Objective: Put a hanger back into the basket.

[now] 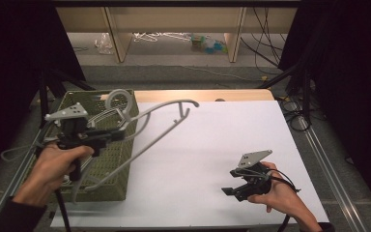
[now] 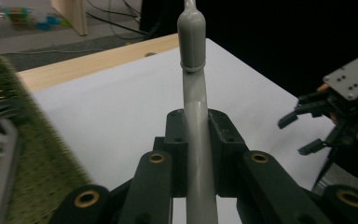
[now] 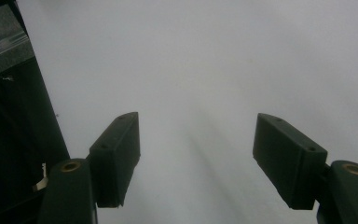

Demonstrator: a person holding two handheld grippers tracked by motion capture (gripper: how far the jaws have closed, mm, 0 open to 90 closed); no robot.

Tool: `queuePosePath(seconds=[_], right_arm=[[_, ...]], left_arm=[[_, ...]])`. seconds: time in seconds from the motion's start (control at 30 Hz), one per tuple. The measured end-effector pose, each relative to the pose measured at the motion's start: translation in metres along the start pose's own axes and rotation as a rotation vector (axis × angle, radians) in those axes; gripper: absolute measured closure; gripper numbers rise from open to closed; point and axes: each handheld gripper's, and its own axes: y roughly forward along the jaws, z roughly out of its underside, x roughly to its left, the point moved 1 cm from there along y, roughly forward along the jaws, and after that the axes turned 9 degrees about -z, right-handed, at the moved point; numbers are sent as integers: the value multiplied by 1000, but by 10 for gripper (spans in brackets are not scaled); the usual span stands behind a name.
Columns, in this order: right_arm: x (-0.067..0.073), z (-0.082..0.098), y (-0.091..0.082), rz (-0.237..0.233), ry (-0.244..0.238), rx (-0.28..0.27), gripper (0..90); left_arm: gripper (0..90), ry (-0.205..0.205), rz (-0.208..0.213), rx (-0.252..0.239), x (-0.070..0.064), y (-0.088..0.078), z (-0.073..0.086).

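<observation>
A: What is the left gripper (image 1: 107, 136) doing over the green basket (image 1: 111, 181)?
B: Its jaws are clenched on a grey plastic hanger (image 1: 150, 139), raised above the basket's right edge. In the left gripper view the hanger's bar (image 2: 196, 140) runs straight up between the two black pads, pinched tight.

A: How does the hanger lie?
B: Tilted. In the high view one end reaches out over the white table sheet (image 1: 212, 145) toward the far side, the other slopes down toward the basket's near corner. Its hook (image 1: 118, 99) curls above the basket's far rim.

A: Anything else in the basket?
B: More grey hangers (image 2: 2, 140) lie inside it, seen at the left of the left gripper view, blurred.

A: And the right gripper (image 1: 229, 189)?
B: Released. It sits low over the sheet at the near right, well apart from the hanger, in the person's right hand (image 1: 275, 193). The right gripper view shows both pads (image 3: 116, 156) standing wide with bare white sheet between them.

A: Beyond the table?
B: A wooden frame (image 1: 118, 34) and loose cables (image 1: 265, 43) on the floor
</observation>
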Motion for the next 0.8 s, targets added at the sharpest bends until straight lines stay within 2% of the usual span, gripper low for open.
queuePosePath(seconds=[0.1,0.23,0.3,0.37,0.6,0.8], right_arm=[[-1,1,0,1,-4,1,323],[-2,1,0,-2,17,1,314],[-2,2,0,-1,9,0,312],[-3,2,0,-2,11,-2,311],[-3,4,1,3,17,-9,310],[-4,4,2,-1,16,-9,310]], left_arm=[[790,-19,-40,-9,17,-12,-2],[790,-51,-76,-14,39,-22,-2],[790,-81,-93,-45,48,-24,-2],[790,-107,-103,-55,59,-27,-1],[790,-133,-126,-71,93,-34,3],[790,-138,-140,-57,120,-37,6]])
